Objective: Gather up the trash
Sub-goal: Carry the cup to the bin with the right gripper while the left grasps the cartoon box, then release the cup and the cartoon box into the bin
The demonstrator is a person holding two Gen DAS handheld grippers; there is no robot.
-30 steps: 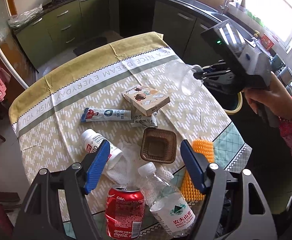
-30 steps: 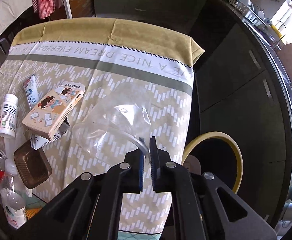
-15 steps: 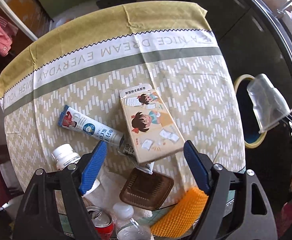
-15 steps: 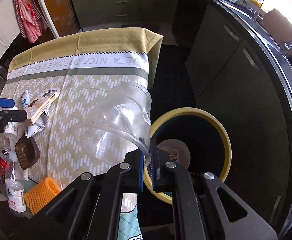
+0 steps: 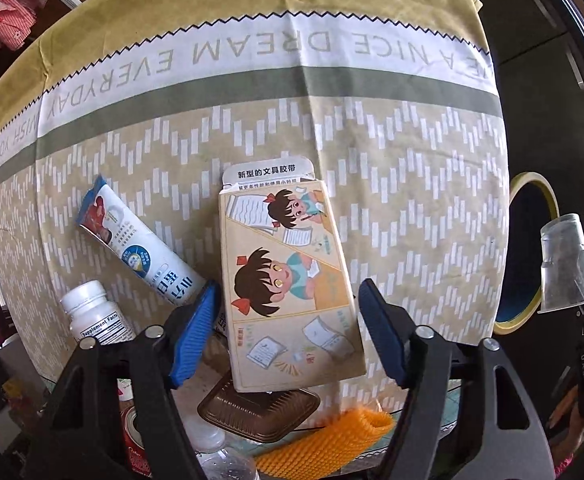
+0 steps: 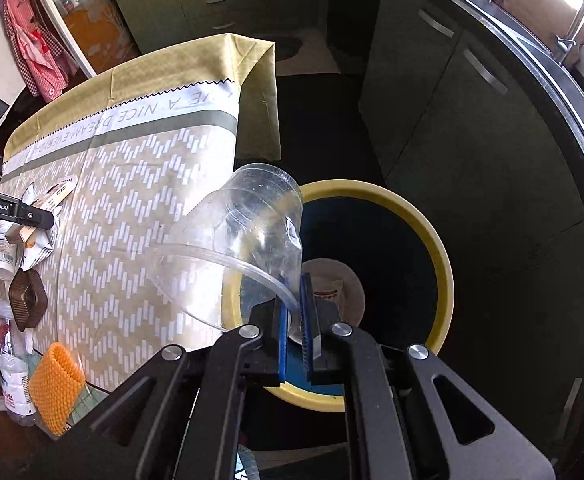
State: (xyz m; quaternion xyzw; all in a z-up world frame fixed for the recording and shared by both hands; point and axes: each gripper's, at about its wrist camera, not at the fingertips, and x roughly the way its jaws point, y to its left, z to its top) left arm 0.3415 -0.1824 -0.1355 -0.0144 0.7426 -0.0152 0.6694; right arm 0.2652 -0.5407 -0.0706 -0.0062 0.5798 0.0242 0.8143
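Since a second ago my left gripper has come forward over the table: the can and water bottle that sat right under it are now mostly cut off at the bottom edge, and the cartoon box fills the space between my wide-open fingers. The blue pads stand on either side of the box's near half; I cannot tell whether they touch it. My right gripper has swung off the tablecloth and now hangs over the yellow-rimmed bin, pads pinched on the rim of the clear plastic cup, which tilts with its base pointing away from me, partly over the bin mouth and partly over the table edge. A paper cup lies at the bottom of the bin, just ahead of the fingertips.

Around the left tool: a white tube lies slantwise just left of the box, its near end by my left pad; a white pill bottle sits further left. Under the box's near edge is a brown plastic tray, and an orange foam sleeve lies to its right, beneath my right finger. The box hides whatever is under it.
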